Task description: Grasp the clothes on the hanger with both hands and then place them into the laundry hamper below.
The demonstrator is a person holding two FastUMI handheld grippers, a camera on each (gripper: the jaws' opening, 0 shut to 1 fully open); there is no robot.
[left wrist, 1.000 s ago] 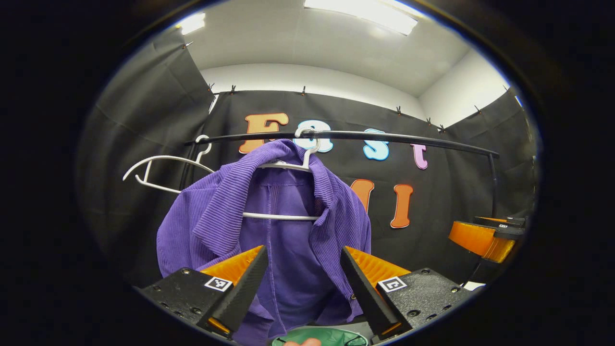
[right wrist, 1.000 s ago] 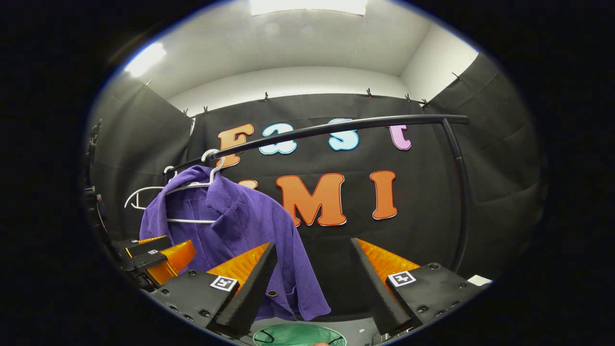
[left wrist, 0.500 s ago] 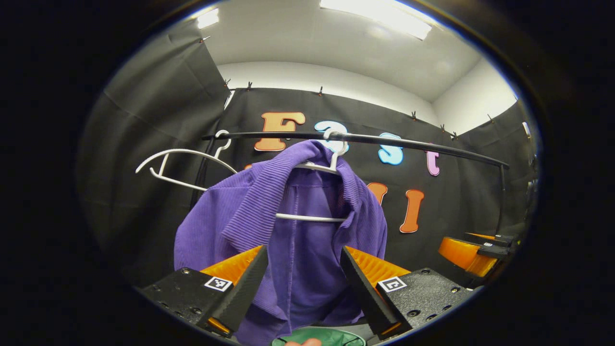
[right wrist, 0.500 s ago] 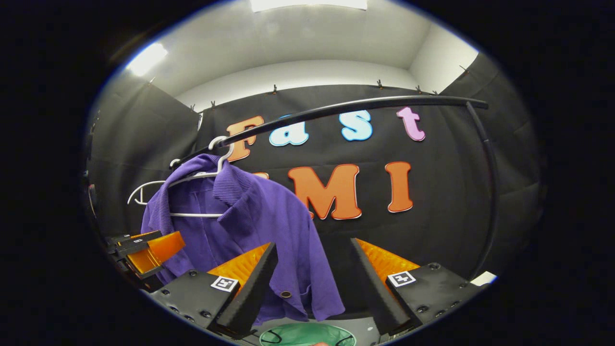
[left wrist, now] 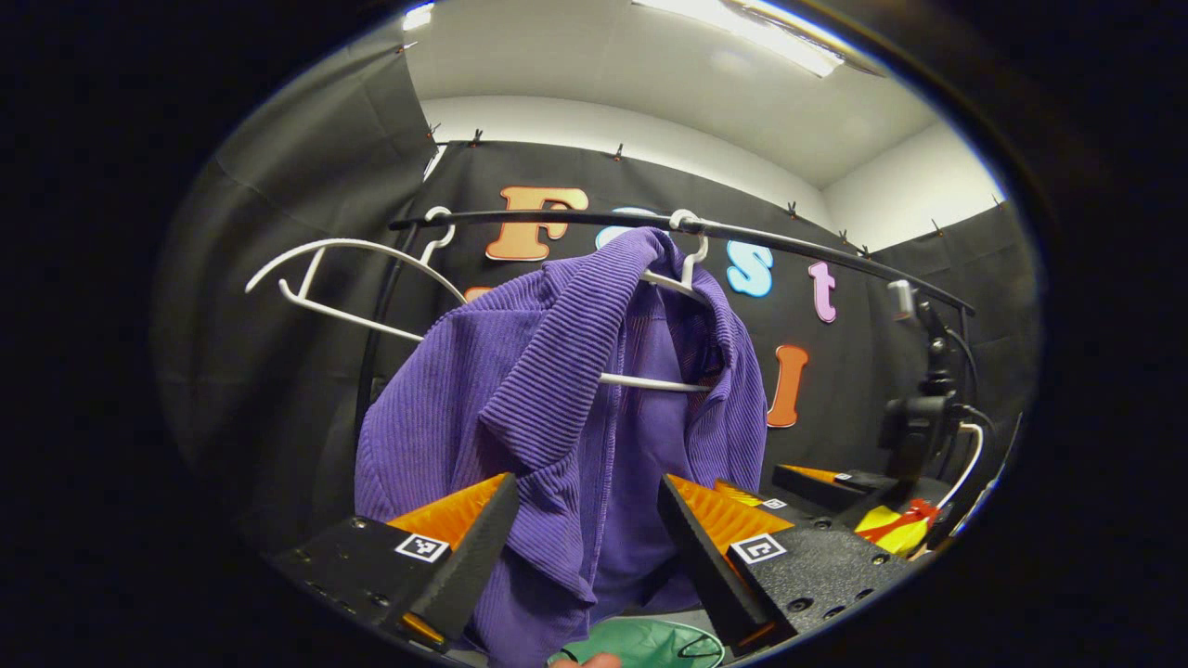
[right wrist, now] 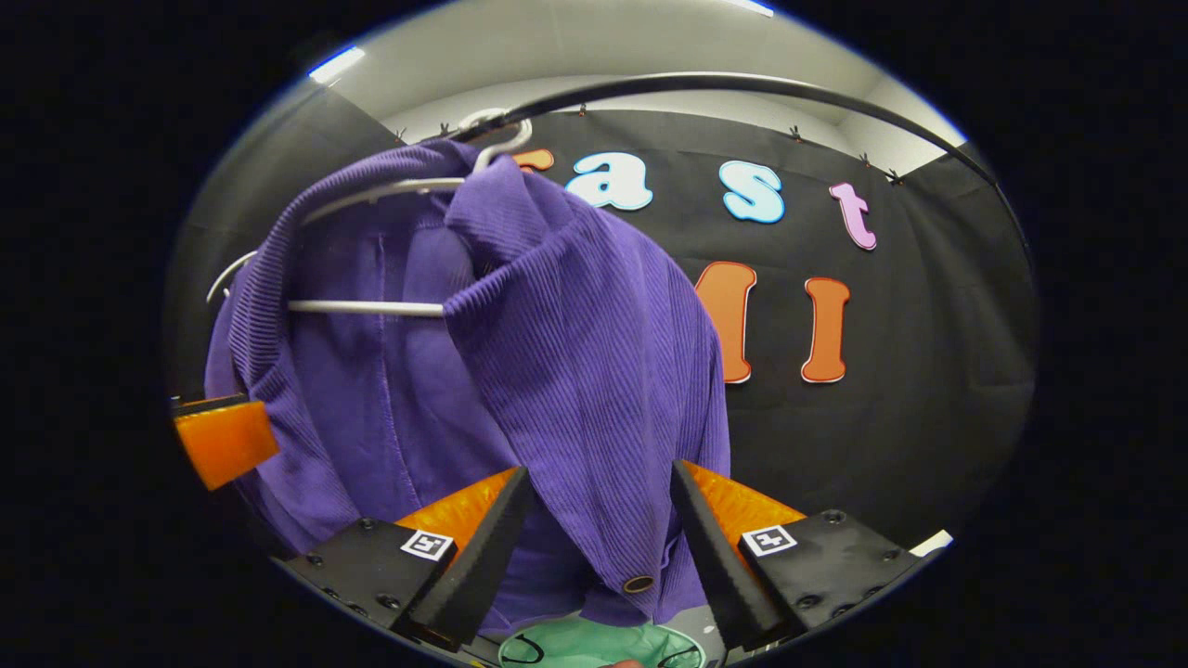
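Below the black rail [left wrist: 575, 218], the left gripper [left wrist: 585, 538] is aimed up and forward at the purple shirt [left wrist: 557, 390], its jaws spread wide with the shirt's front edge hanging between them — whether the cloth is touched cannot be told. The right gripper [right wrist: 599, 533] is likewise raised, released, with the shirt's buttoned hem dangling in its gap. The shirt is draped on a white hanger [right wrist: 371, 306] hooked to the rail — the green hamper [right wrist: 594, 645] is seen beneath.

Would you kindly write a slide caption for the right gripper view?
Open hand-held gripper approaches a purple ribbed garment on a white hanger, above a green hamper.
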